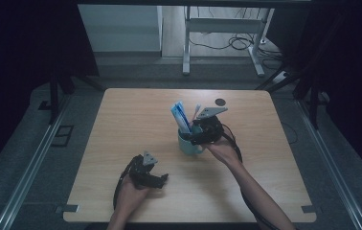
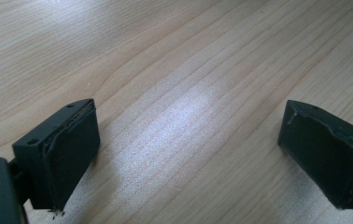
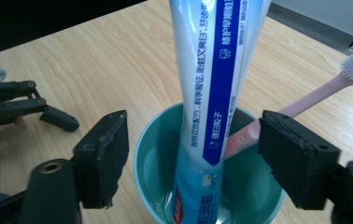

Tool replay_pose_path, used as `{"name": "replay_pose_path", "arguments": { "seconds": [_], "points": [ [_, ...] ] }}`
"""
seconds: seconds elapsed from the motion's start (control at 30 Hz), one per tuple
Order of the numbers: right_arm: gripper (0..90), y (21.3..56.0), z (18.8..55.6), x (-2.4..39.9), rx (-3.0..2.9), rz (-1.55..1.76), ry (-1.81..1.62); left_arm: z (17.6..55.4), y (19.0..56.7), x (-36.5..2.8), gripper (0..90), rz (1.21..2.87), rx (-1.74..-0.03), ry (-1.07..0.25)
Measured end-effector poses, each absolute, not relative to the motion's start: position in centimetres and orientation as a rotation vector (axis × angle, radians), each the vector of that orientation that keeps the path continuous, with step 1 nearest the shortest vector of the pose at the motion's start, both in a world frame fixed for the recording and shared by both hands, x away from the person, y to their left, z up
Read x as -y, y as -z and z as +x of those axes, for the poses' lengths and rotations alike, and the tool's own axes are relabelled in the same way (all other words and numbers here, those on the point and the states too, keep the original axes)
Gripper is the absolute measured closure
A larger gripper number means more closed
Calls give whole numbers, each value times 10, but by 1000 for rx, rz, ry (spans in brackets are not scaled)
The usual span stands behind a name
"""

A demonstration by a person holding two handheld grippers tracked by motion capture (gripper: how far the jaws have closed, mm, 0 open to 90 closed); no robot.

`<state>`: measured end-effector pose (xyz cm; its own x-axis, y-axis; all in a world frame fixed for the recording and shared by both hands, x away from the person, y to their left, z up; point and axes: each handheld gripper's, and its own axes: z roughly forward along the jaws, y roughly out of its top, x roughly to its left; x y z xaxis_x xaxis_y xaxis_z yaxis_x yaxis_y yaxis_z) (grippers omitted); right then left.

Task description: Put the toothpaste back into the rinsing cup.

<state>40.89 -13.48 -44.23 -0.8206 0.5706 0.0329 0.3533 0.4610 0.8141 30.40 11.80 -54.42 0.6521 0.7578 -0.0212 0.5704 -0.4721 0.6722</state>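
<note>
Here toothpaste tube point(image 3: 212, 93) stands between right gripper point(image 3: 191, 154) jaws (untouched).

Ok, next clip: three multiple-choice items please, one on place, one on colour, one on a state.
1. Where is the toothpaste tube?
A in the cup
B flat on the table
C in the left claw

2. What colour is the toothbrush handle?
A green
B pink
C black

3. How is the right claw?
A shut on the tube
B shut on the brush
C open

Answers: 1 A, the tube stands inside the cup; 2 B, the handle is pink; 3 C, the jaws stand apart either side of the tube without touching it.
</note>
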Motion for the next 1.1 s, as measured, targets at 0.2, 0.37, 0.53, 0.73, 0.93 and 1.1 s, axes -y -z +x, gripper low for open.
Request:
{"name": "replay_pose_path", "arguments": {
  "seconds": [0.2,0.37,0.53,0.73,0.93,1.1],
  "points": [
    [200,437,403,131,-2484,769,-1259,304,544,-118,55,2213,-1025,-370],
    [173,435,400,132,-2492,761,-1242,304,544,-118,55,2209,-1028,-371],
    [151,426,395,136,-2485,759,-1259,304,544,-118,54,2209,-1028,-371],
    [141,419,390,142,-2480,757,-1256,304,544,-118,55,2207,-1028,-370],
    [137,419,384,149,-2484,752,-1237,304,544,-118,55,2209,-1028,-371],
    [132,422,381,158,-2485,770,-1233,304,544,-118,55,2209,-1028,-371]
  ]
}}
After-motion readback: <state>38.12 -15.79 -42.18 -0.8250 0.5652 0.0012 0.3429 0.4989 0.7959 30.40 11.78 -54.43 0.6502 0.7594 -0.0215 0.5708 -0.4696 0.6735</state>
